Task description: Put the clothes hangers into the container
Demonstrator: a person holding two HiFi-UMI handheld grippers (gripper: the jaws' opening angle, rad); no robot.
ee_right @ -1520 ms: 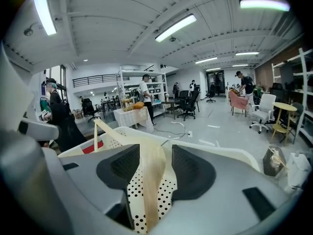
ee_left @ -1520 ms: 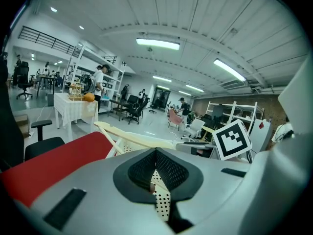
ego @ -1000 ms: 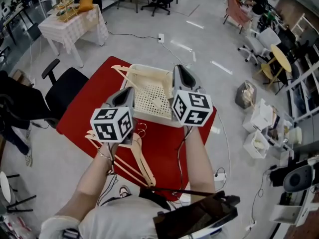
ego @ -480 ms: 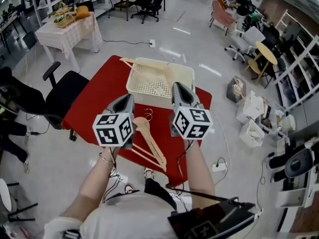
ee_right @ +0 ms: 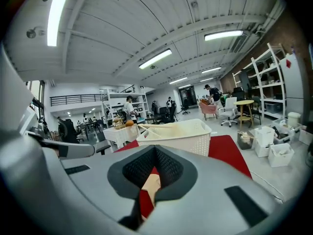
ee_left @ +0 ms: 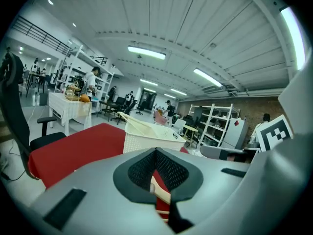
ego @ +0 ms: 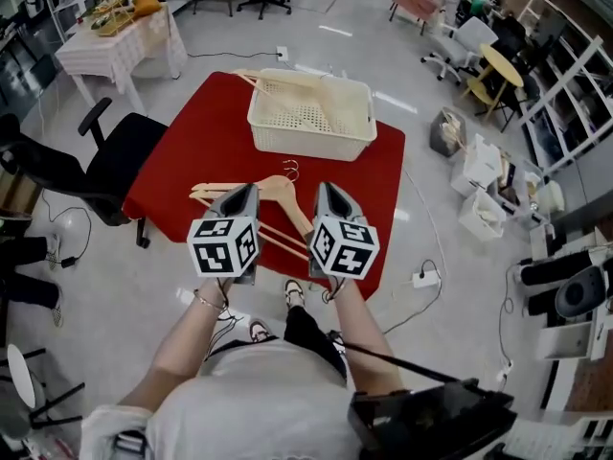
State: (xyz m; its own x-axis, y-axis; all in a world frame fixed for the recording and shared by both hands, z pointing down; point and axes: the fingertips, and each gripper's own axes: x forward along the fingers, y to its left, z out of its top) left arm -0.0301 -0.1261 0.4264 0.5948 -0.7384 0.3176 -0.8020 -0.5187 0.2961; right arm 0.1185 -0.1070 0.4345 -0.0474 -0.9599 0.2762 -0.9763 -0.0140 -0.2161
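Hovering over the near end of the red table [ego: 192, 151], both grippers sit just above the loose wooden hangers [ego: 273, 195]. The left gripper [ego: 241, 195] and right gripper [ego: 328, 192] each have their jaws pinched together with nothing in them. Hanger wood only shows through the gap underneath. The container [ego: 311, 142] stands at the far end, with one hanger [ego: 273, 78] already poking out. For a clean grab, the person probably wants to spread one gripper's jaws, drop onto a single hanger near its hook, and lift it clear so the rest don't snag.
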